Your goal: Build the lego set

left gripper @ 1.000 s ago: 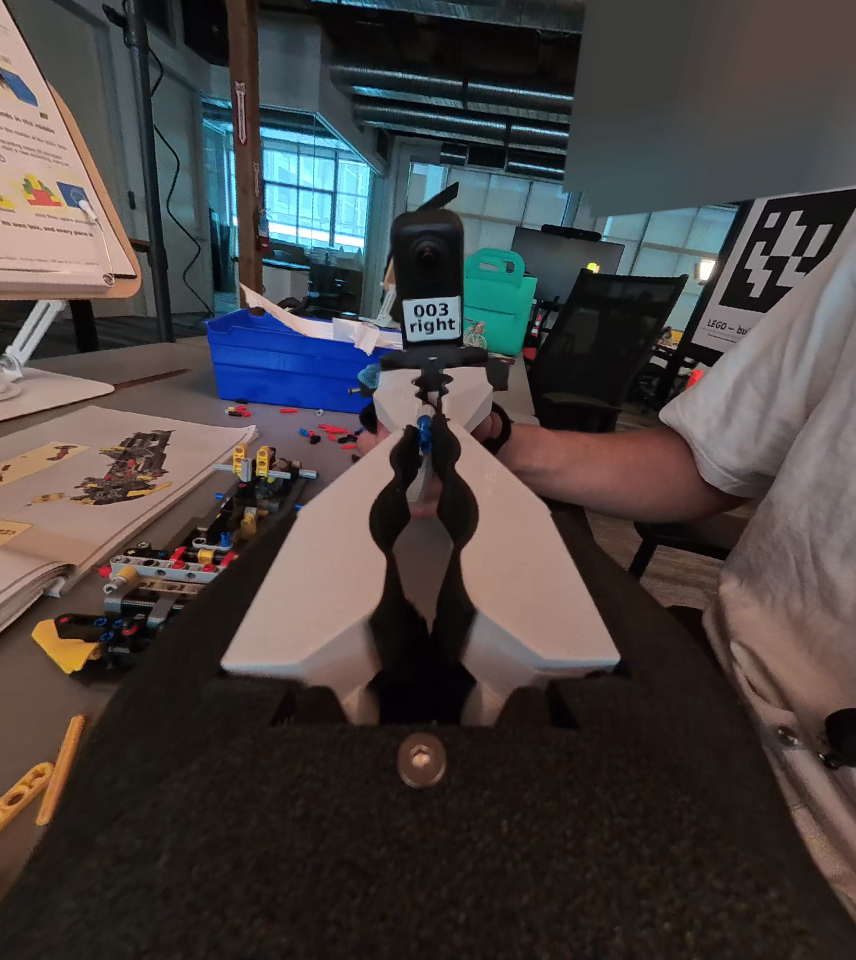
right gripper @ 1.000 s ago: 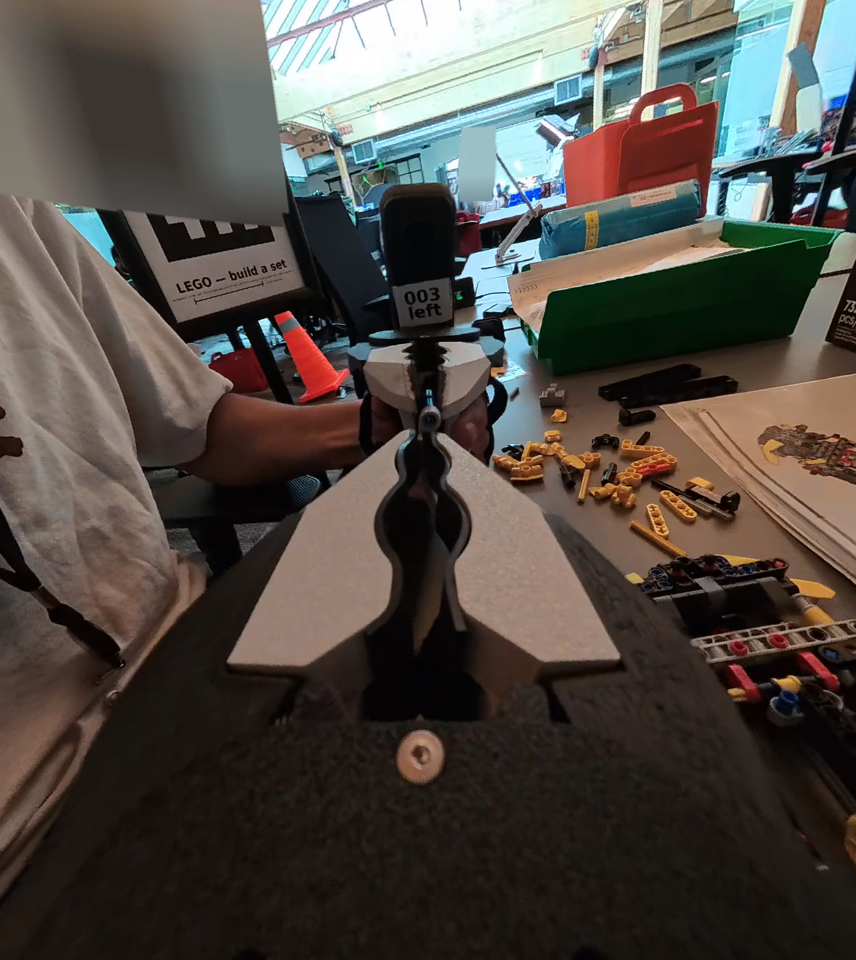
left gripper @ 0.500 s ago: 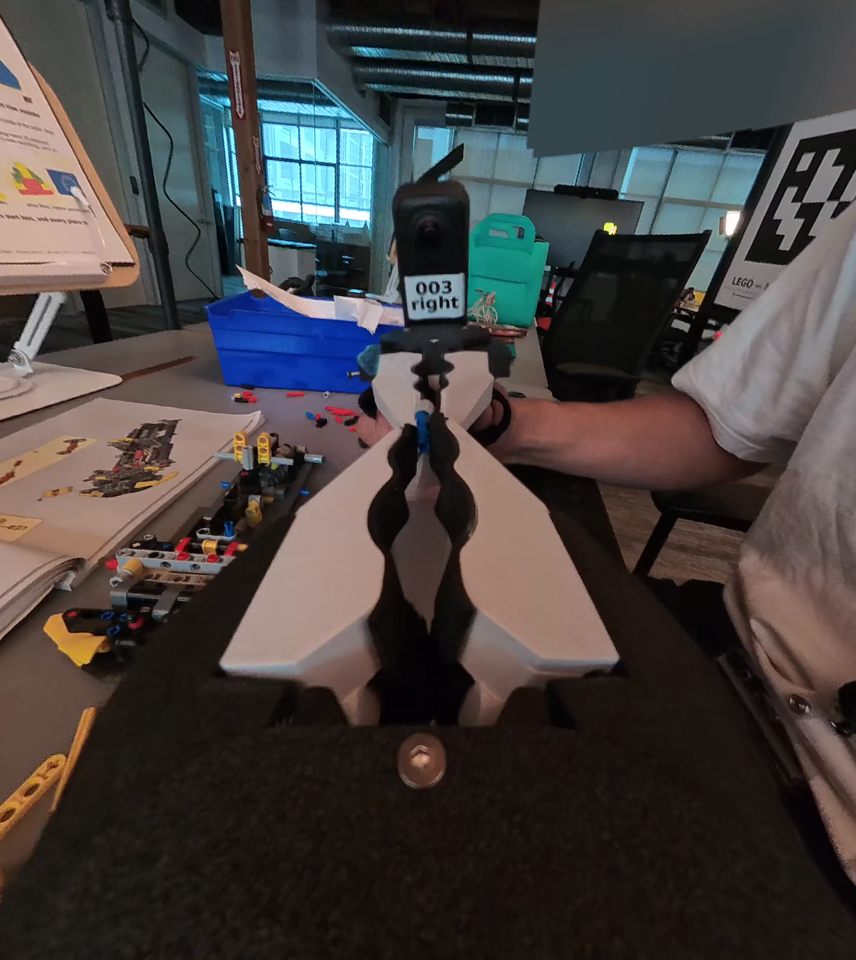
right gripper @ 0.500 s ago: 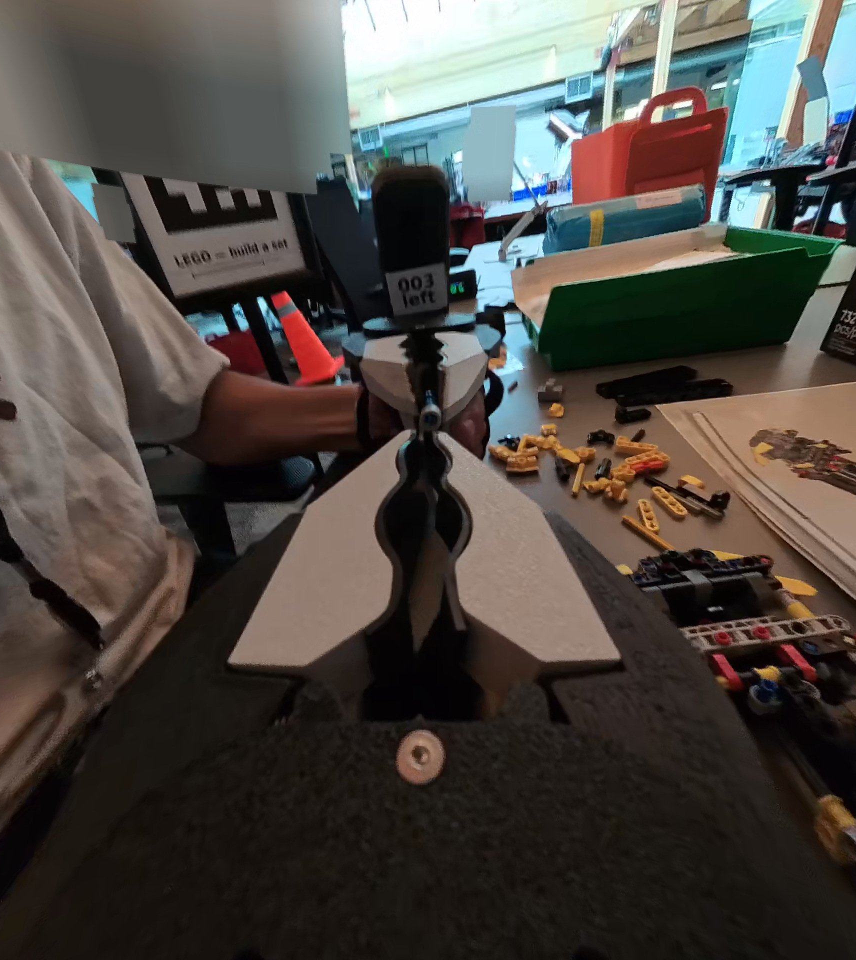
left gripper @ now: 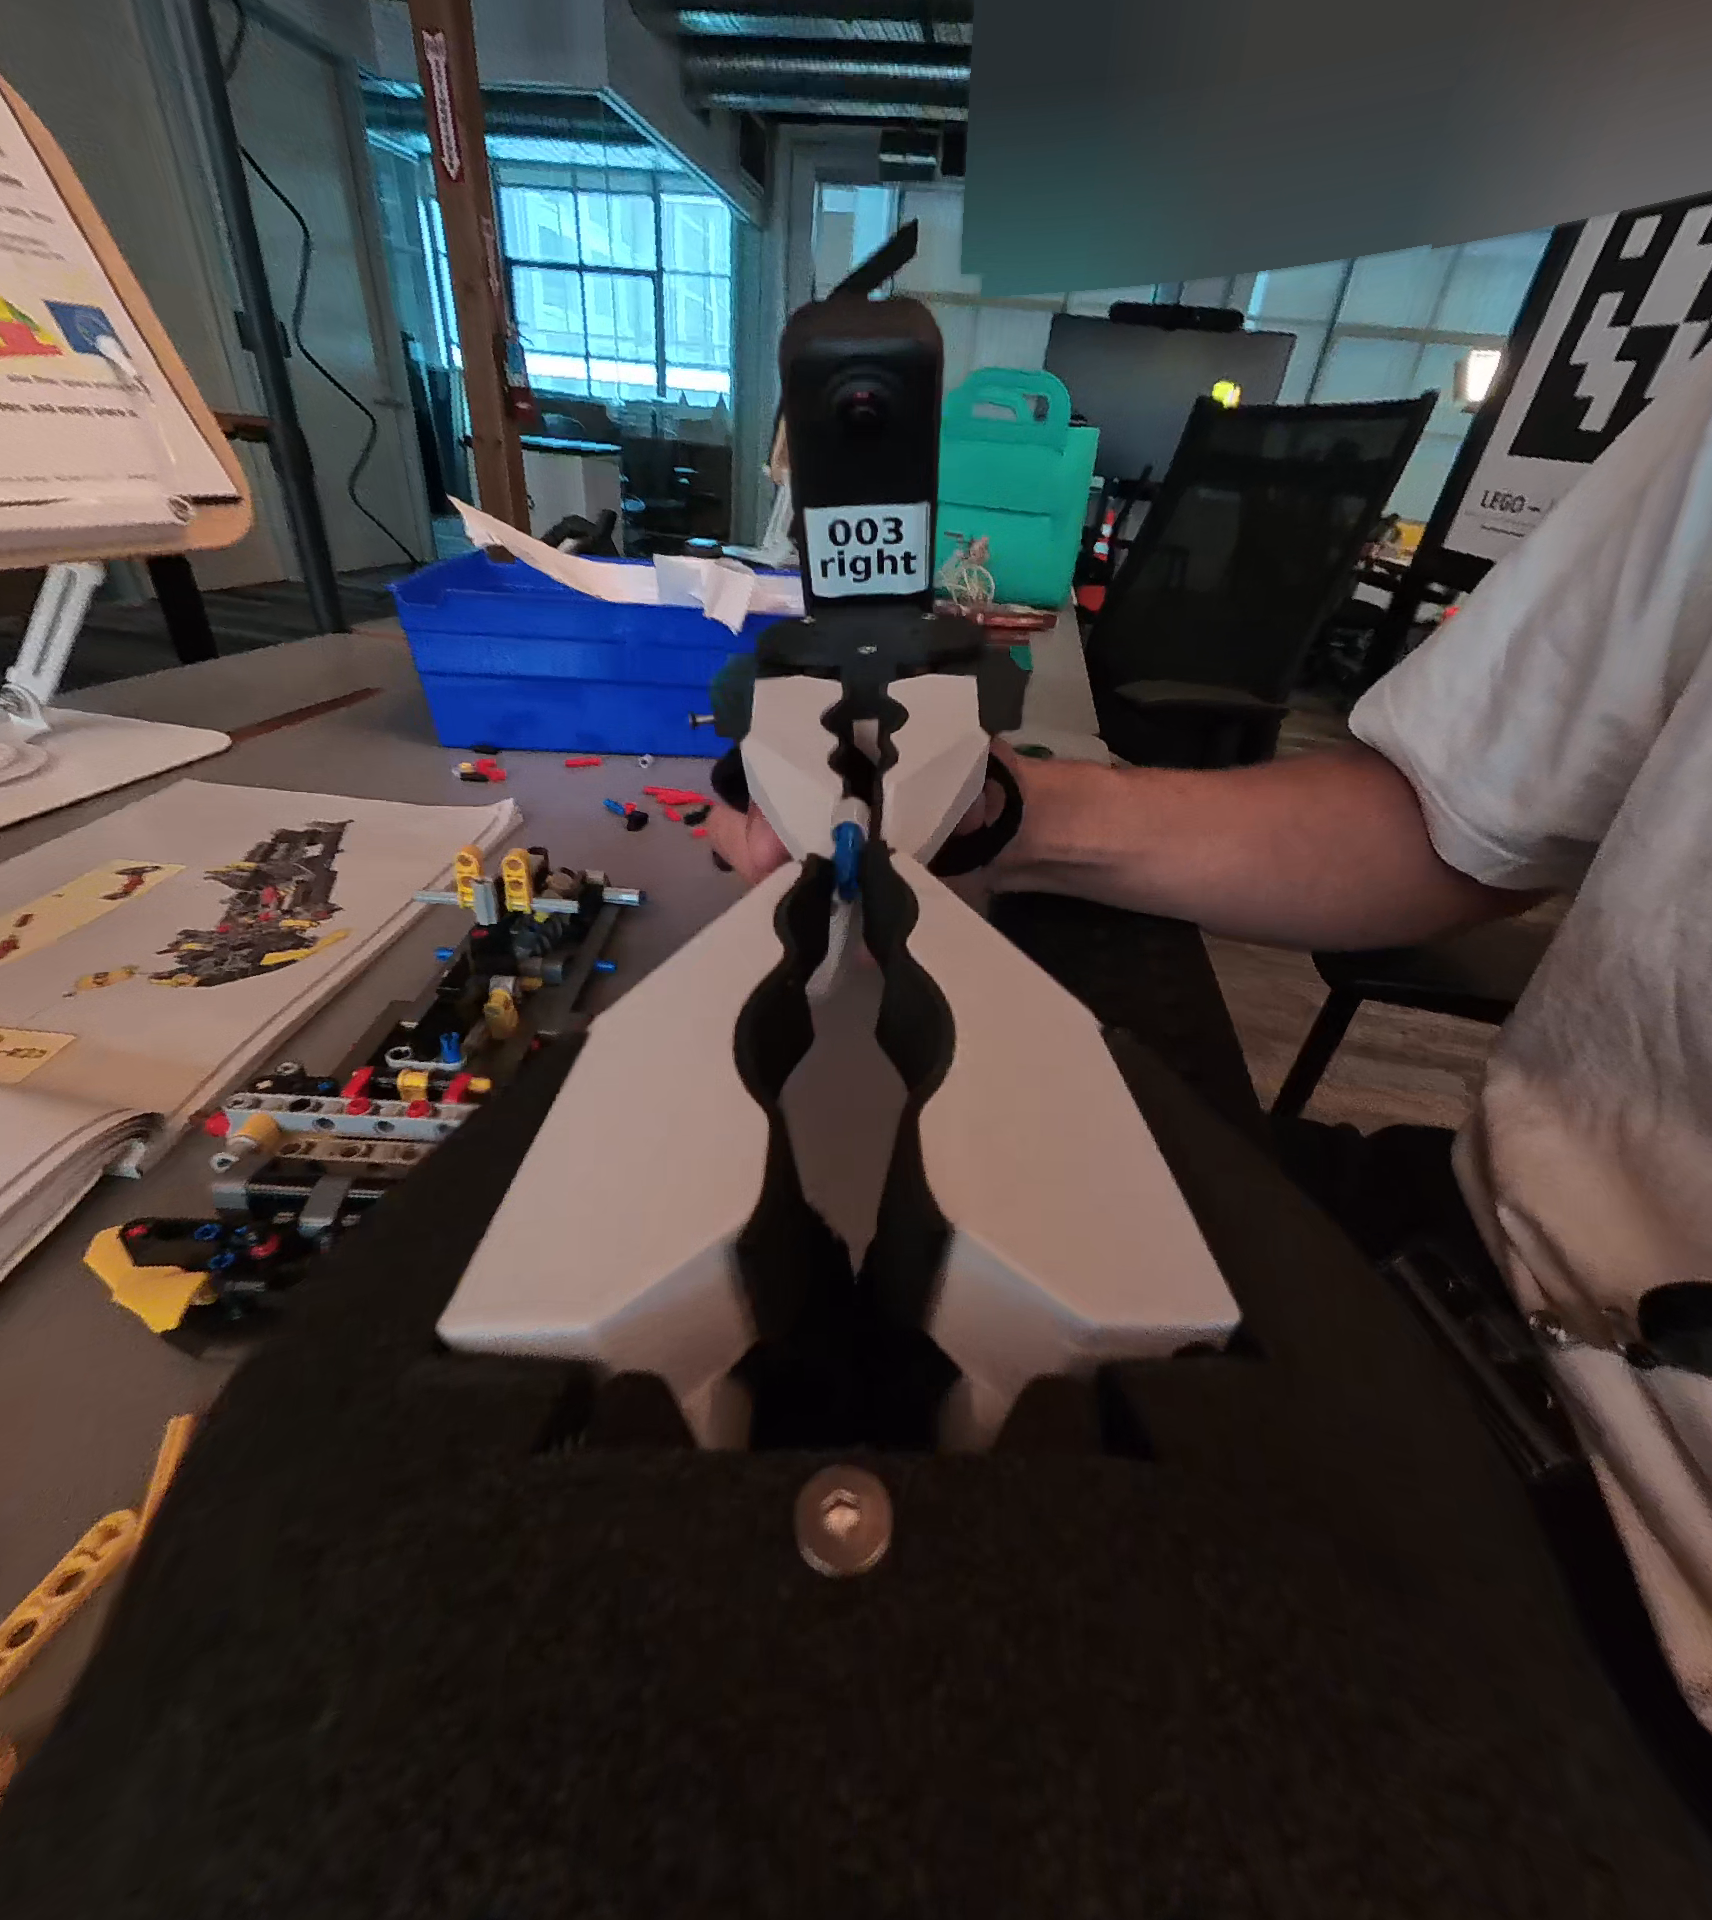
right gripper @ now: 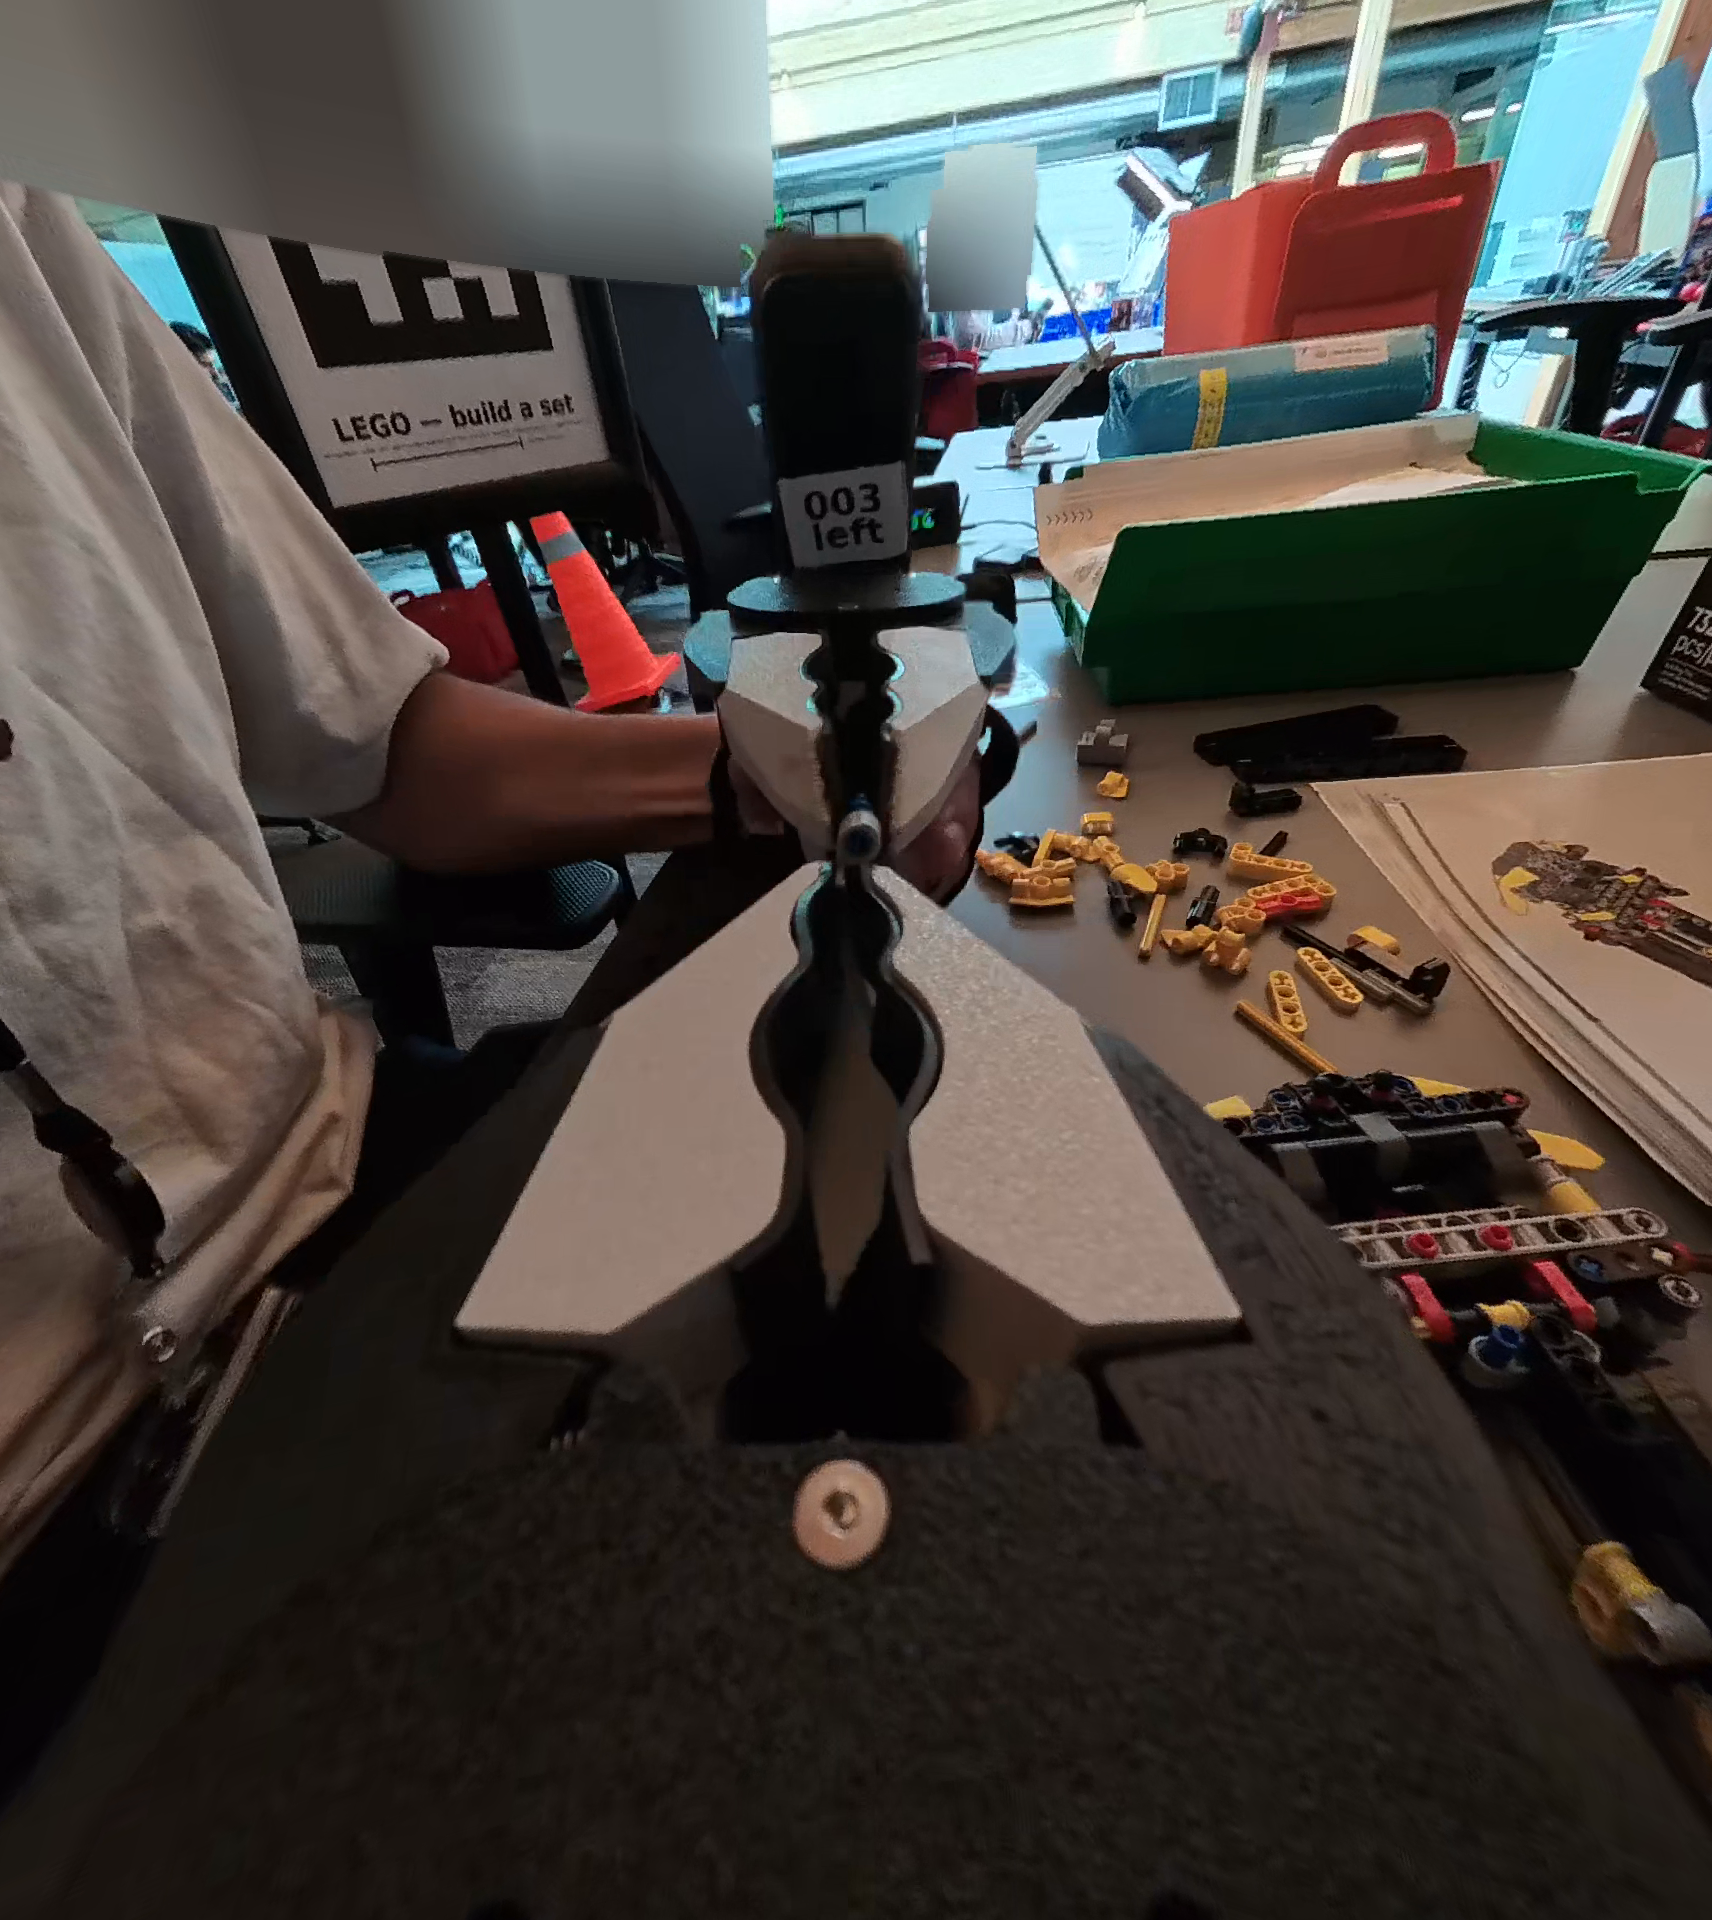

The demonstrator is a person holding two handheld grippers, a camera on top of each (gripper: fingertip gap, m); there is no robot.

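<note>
An open workshop with big windows lies behind my grey desk [left gripper: 332,727], which carries the half-built lego model [left gripper: 384,1091], long and black with yellow, red and blue bits, lying alongside the open instruction booklet [left gripper: 156,935]. In my right wrist view the same model [right gripper: 1434,1195] sits to the right of the gripper body, with the booklet [right gripper: 1610,935] beyond it and a scatter of yellow loose pieces [right gripper: 1195,894] nearer the far edge. A green bin [right gripper: 1351,582] stands farther back with a red bag [right gripper: 1330,260] behind it; from the left side I see a blue bin [left gripper: 561,675] with paper in it and a tilted document stand [left gripper: 31,343].

I hold both grippers up off the desk, tip to tip, facing each other in front of the person's white shirt [left gripper: 1662,831]. My left gripper [left gripper: 847,883] has its fingers drawn together on a small blue pin [left gripper: 844,844], and the right gripper [left gripper: 857,805] meets that pin from the opposite side. From the right wrist view, my right gripper [right gripper: 847,883] is likewise closed, the pin [right gripper: 857,831] showing end-on at its tip, just in front of the left gripper [right gripper: 857,800]. Which gripper truly bears the pin I cannot tell; both press in on it.
</note>
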